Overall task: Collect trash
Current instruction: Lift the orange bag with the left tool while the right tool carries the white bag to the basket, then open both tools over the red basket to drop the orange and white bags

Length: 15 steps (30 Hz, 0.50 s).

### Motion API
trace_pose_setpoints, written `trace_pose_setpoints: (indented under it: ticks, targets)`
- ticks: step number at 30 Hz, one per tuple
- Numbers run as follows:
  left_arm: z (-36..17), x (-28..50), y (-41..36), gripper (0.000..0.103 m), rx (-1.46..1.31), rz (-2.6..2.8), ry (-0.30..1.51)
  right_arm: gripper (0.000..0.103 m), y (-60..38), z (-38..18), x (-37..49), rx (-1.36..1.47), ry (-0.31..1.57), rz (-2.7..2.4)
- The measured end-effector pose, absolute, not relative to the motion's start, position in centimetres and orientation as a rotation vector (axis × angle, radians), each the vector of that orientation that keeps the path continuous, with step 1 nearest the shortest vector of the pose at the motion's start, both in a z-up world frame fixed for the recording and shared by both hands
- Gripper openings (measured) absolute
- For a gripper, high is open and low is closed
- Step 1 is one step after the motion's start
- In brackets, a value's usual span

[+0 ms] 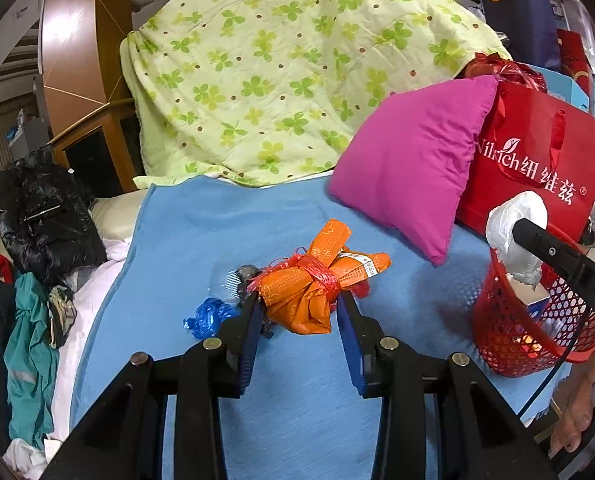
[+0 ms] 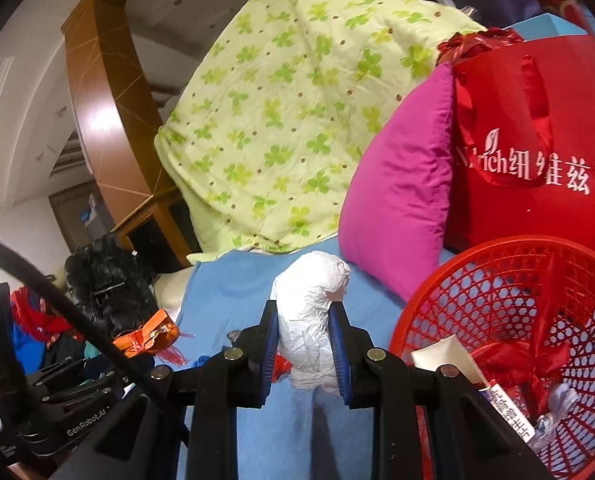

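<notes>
An orange wrapper bundle point(image 1: 321, 280) tied with red plastic string lies on the blue blanket point(image 1: 201, 224). My left gripper point(image 1: 297, 304) stands around its near end, its pads at the bundle's sides, with the bundle resting on the blanket. A blue crumpled wrapper point(image 1: 207, 318) and a grey scrap point(image 1: 246, 274) lie just left of it. My right gripper point(image 2: 303, 320) is shut on a crumpled white plastic bag point(image 2: 311, 320), held above the blanket left of the red mesh basket point(image 2: 509, 312). The basket point(image 1: 509, 332) holds paper and red plastic trash.
A magenta pillow point(image 1: 409, 160) and a red shopping bag point(image 1: 537, 152) stand behind the basket. A green clover quilt point(image 1: 265, 68) is piled at the back. A black jacket point(image 1: 41, 216) and clothes lie at the left edge.
</notes>
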<state>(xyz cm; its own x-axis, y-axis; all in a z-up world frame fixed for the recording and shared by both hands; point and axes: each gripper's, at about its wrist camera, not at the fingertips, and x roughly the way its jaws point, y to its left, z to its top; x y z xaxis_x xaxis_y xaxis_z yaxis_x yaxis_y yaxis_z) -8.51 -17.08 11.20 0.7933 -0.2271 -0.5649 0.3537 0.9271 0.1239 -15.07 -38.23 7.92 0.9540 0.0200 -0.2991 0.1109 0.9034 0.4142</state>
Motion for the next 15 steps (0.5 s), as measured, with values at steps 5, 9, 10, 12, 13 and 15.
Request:
trace_pose_setpoints:
  ticks: [5,9,10,12,13,15]
  targets:
    - [11.5,-8.3,-18.3,0.040,0.236,-0.335,0.568,0.027,-39.3,8.0,-15.5,0.462,0.292,-0.069]
    - [11.7,-8.2,-19.3,0.040,0.243,-0.355,0.568,0.027,-40.2,8.1,-15.9,0.472,0.278,-0.084]
    - [11.7,-8.2,-19.6,0.040,0.246,-0.361,0.567,0.027,-40.4,8.1,-16.0,0.476,0.276,-0.086]
    - [11.7,-8.2,-20.1,0.040,0.250,-0.371,0.567,0.027,-40.8,8.1,-16.3,0.482,0.270,-0.095]
    - [11.7,-8.2,-20.4,0.040,0.251,-0.376,0.569,0.027,-41.0,8.1,-16.4,0.485,0.269,-0.097]
    - [11.8,-8.1,-20.9,0.040,0.252,-0.386,0.569,0.027,-41.5,8.0,-16.7,0.496,0.263,-0.103]
